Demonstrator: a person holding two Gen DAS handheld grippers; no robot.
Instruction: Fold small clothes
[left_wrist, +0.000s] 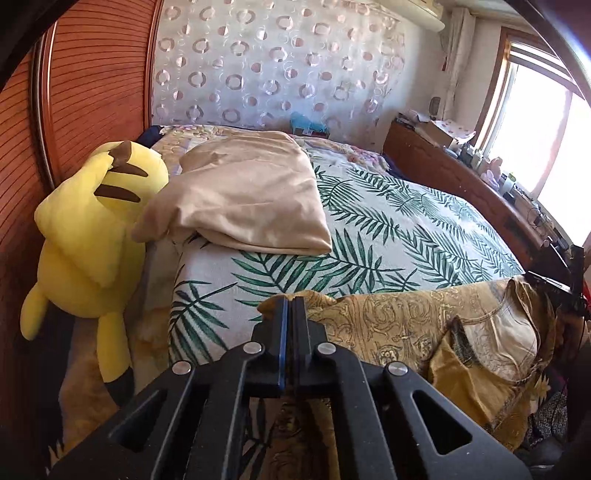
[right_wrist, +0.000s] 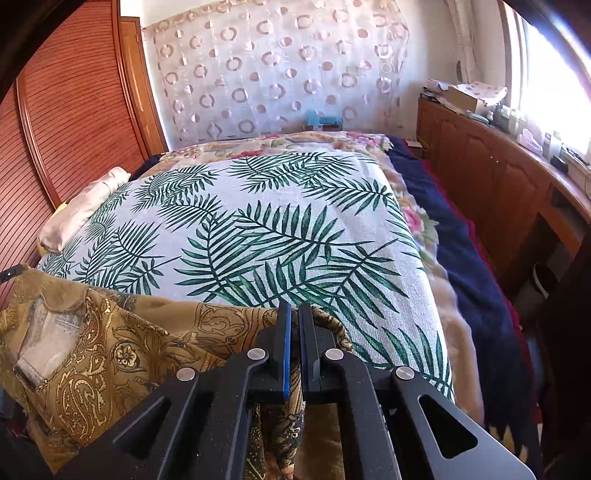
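A gold-brown paisley garment (left_wrist: 406, 325) with a pale inner lining hangs stretched between my two grippers at the near edge of the bed. My left gripper (left_wrist: 293, 301) is shut on its left corner. My right gripper (right_wrist: 294, 308) is shut on its right corner; the garment (right_wrist: 110, 350) spreads to the left in that view, neck opening showing. Cloth hangs down below both sets of fingers. The right gripper's tip shows in the left wrist view (left_wrist: 561, 288) at the far right.
The bed has a white cover with green palm leaves (right_wrist: 277, 229). A beige folded cloth (left_wrist: 251, 199) lies at its far left, beside a yellow plush toy (left_wrist: 92, 229). A wooden wardrobe (left_wrist: 74, 92) stands left; a wooden cabinet (right_wrist: 498, 192) and window are right.
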